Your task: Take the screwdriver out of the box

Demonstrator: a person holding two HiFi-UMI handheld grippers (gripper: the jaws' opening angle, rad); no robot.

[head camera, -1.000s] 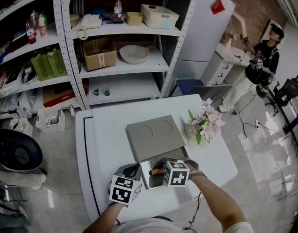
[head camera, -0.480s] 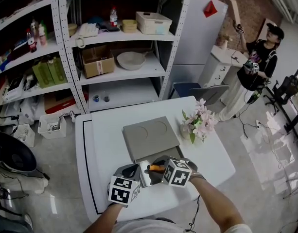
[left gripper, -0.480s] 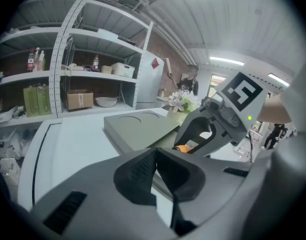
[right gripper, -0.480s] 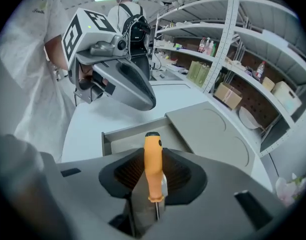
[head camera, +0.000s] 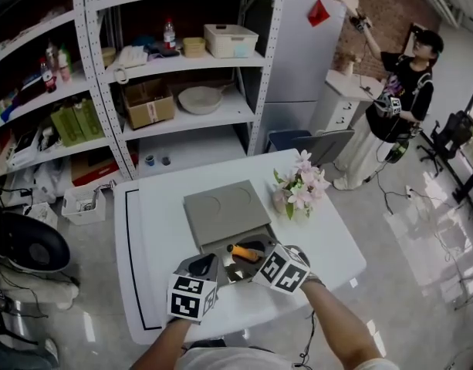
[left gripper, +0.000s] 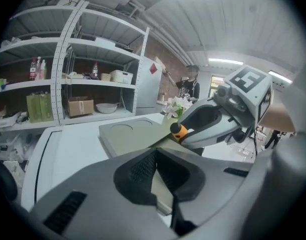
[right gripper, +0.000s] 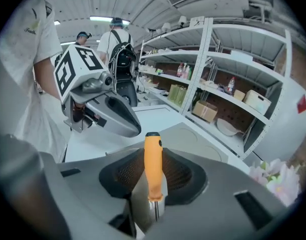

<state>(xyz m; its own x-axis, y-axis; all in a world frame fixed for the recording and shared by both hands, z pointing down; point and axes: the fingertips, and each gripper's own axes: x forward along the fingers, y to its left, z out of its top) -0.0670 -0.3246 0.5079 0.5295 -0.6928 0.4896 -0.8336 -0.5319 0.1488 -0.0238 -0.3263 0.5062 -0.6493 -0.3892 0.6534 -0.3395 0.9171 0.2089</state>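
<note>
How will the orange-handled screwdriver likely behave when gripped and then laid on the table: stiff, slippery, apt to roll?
Likely stiff: the screwdriver stands straight in the right gripper without sagging. Its smooth, round orange handle could slip between the pads, and would probably roll if laid on the flat white table.
</note>
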